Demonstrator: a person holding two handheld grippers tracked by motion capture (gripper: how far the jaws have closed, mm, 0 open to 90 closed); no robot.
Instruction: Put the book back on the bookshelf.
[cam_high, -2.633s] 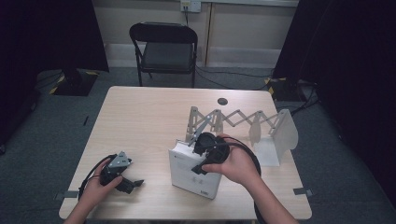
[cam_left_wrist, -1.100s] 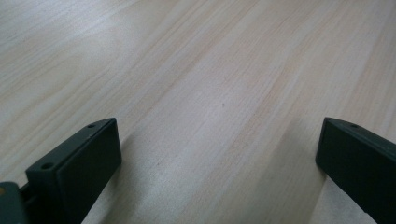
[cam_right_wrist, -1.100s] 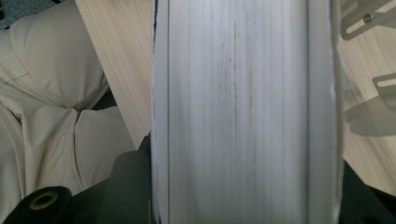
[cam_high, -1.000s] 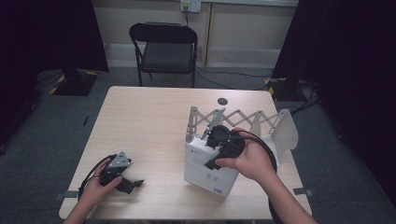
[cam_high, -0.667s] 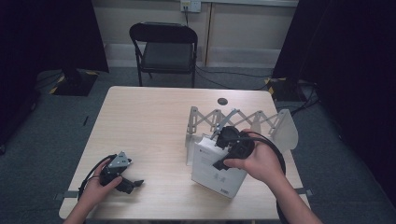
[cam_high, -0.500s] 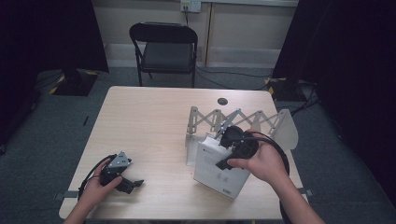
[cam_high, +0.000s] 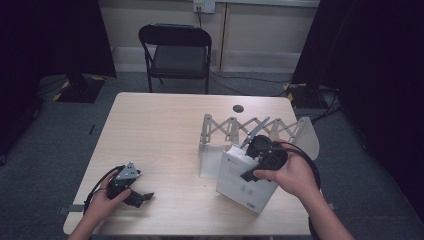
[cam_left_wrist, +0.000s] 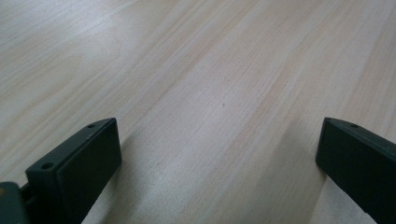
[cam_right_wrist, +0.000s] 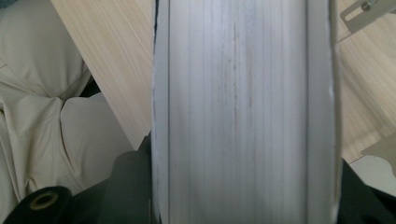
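Book, white and thick, clamped across its top edge by right tongs, tilted on bench just in front of folding rack. Judged stiff and fairly heavy, with smooth covers likely to slip; best gripped across full thickness near middle of edge. Left tongs resting on bench near front-left corner, spread wide, holding nothing. Pale wood surface; grey carpet, 1 black chair behind, dark curtains at both sides.
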